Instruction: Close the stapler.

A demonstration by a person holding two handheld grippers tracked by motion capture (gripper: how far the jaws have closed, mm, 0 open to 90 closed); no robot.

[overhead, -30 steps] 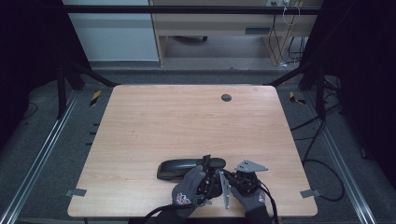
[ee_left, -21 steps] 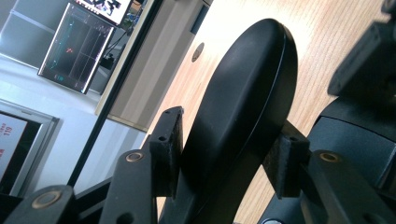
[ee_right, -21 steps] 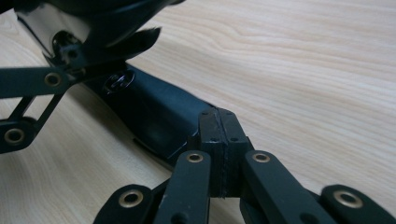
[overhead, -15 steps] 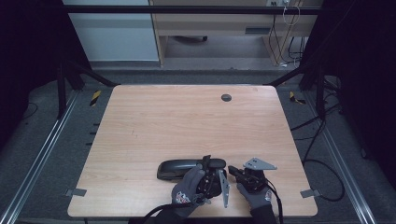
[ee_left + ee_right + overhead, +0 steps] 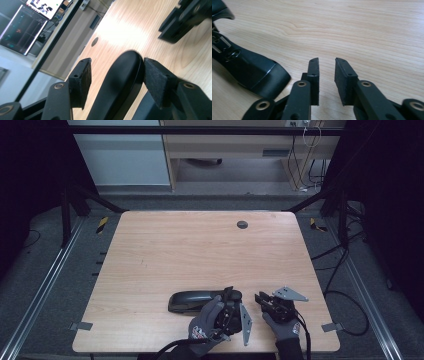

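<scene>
Wooden tabletop point(image 5: 200, 250): near its front edge, left claw point(image 5: 116, 75) straddles a black stapler point(image 5: 192, 301), one pad touching; right claw point(image 5: 327, 72) narrow, empty.

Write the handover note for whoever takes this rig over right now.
Left gripper: open, fingers straddling the end of the black stapler; one pad touches it, the other stands apart, so no grasp yet.
Right gripper: slightly open, empty, over bare table to the right of the stapler.
Stapler: lying near the table's front edge.
Done: left gripper lined up on the stapler.
Left: probably close the left gripper, then whatever handling follows.
</scene>
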